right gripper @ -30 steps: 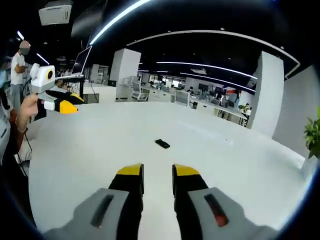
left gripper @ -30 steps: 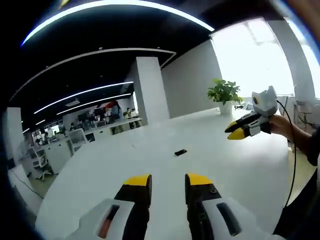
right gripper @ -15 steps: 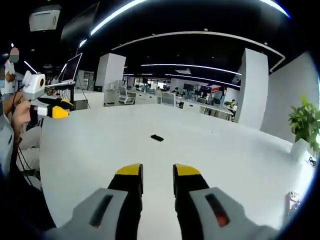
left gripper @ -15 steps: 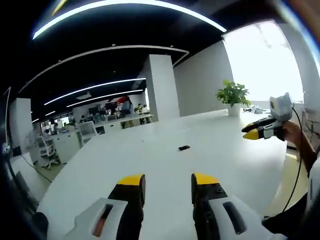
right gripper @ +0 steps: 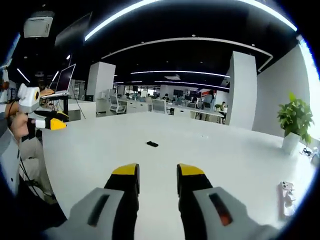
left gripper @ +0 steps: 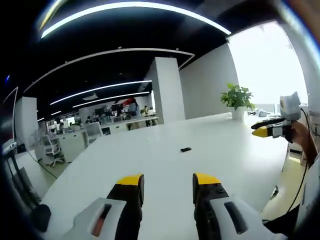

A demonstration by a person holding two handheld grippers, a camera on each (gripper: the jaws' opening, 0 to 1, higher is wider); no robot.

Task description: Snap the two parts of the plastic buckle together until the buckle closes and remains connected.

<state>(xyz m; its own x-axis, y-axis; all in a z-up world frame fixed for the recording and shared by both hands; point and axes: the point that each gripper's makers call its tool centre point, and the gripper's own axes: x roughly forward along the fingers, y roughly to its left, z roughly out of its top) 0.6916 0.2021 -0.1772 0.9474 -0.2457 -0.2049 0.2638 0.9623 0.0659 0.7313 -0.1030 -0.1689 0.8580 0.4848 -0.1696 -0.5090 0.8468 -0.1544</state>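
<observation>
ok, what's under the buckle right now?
The black buckle lies flat on the bare white table, apart from both grippers. Nothing else shows beneath it; its underside is hidden, and it's too small to tell its two parts apart.

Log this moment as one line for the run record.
phase: approach | buckle: on white table, untouched | left gripper: open, empty | right gripper: open, empty

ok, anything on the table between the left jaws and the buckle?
Nothing: bare white table between the left gripper and the buckle, seen in the left gripper view.
</observation>
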